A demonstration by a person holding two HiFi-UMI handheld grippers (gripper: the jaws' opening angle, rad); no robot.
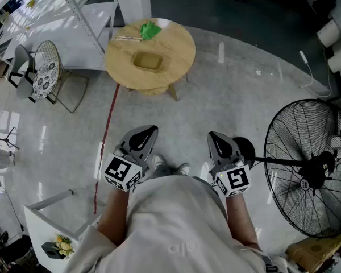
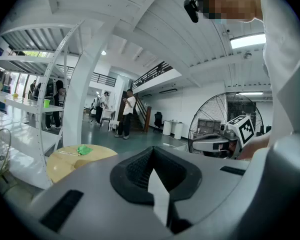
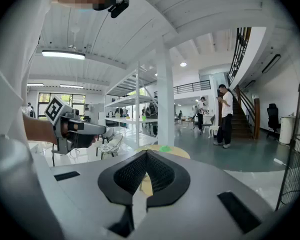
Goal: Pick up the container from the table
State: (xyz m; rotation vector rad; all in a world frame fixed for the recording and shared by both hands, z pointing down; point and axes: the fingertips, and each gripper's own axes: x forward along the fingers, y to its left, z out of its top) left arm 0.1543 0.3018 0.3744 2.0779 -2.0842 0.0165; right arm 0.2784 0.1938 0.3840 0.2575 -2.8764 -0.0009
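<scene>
Left gripper [image 1: 143, 136], right gripper [image 1: 219, 142] closed, empty; container [image 1: 148, 60] on round table [image 1: 179, 45] well apart; fan [image 1: 312, 175] right, chair [image 1: 45, 73] left.

big floor fan [image 1: 310, 169] at your right. wire chair [image 1: 48, 70] far left, beside white shelf rack [image 1: 45, 10]. red floor line [image 1: 107, 141] ahead. yellow flowers [image 1: 62, 244] low left.

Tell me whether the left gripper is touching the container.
Apart. Head view: left gripper hovers near the person; floor separates it from the container.
</scene>
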